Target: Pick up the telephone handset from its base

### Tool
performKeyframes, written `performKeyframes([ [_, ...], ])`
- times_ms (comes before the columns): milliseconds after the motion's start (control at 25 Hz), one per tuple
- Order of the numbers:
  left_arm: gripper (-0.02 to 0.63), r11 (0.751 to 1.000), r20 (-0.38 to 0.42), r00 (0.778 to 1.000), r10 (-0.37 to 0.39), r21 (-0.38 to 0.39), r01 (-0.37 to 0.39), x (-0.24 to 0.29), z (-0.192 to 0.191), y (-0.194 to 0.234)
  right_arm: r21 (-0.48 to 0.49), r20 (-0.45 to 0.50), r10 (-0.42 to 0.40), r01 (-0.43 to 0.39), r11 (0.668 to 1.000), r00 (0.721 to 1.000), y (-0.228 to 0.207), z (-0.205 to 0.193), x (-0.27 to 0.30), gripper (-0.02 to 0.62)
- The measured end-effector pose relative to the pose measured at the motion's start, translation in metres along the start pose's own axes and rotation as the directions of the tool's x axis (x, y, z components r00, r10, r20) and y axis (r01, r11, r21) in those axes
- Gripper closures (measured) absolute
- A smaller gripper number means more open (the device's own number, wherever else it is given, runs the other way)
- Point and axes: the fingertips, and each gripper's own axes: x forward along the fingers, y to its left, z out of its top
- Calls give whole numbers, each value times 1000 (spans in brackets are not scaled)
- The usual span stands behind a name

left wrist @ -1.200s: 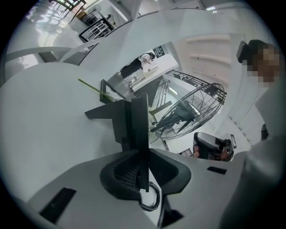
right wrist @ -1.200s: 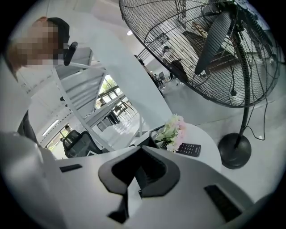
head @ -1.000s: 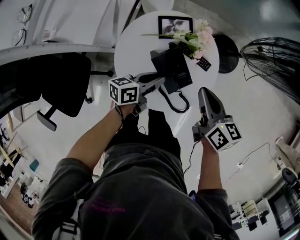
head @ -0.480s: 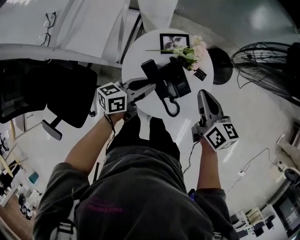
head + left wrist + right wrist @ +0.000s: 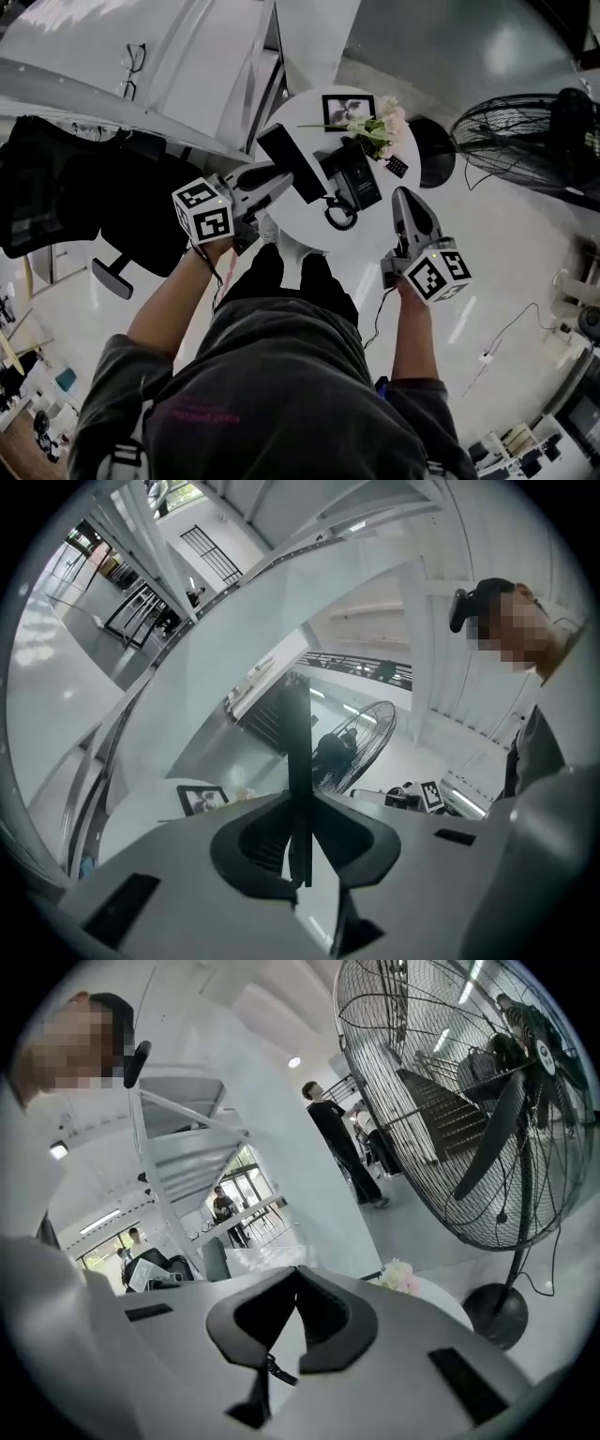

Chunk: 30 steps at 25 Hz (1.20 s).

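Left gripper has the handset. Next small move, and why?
Probably raise the handset a little higher, slowly, then hold. The left gripper is shut on it, and it looks tilted and clear of the base. The coiled cord loops over the table, so a gentle rise should avoid tugging the base. The right gripper is shut and empty.

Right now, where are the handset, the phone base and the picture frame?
handset (image 5: 285, 151): head view, its black middle.
phone base (image 5: 356, 178): head view, its top face.
picture frame (image 5: 348, 109): head view, centre of the picture.
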Motion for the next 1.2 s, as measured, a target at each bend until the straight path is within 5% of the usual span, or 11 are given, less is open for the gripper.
performKeyframes([
  [1200, 528, 974, 120, 983, -138, 194, 114, -74, 119, -66, -59, 235, -70, 86, 995, 969, 87, 64, -46, 578],
])
